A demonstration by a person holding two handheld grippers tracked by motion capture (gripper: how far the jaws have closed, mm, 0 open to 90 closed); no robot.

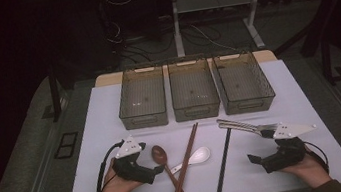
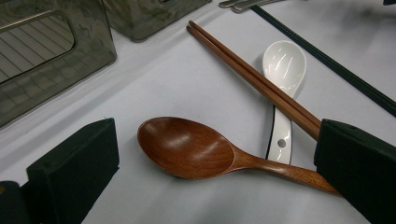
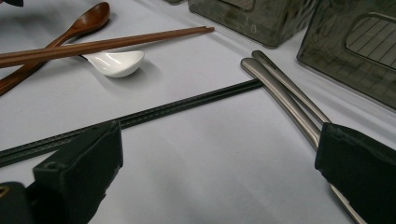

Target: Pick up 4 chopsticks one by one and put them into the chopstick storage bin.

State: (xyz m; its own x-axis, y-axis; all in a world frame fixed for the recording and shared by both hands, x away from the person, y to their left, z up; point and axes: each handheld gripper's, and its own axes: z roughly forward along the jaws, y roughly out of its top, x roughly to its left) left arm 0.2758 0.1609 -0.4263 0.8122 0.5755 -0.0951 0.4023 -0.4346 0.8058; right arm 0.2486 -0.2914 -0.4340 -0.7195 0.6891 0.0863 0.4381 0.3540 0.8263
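High view: left gripper point(image 1: 161, 168) at 7 o'clock, just beside wooden spoon point(image 1: 159, 153); right gripper point(image 1: 251, 158) at 5, near steel cutlery point(image 1: 243, 125).
Left gripper view: jaws wide apart, nothing gripped; spoon bowl btwn them.
Right gripper view: jaws wide, empty; black chopsticks point(image 3: 187, 105) at 10.

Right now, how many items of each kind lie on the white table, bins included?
Smoky clear plastic bins: 3
Spoons, brown wooden and white ceramic: 2
Chopstick pairs, brown wooden and black: 2
Silver metal utensils: 2
Total: 9
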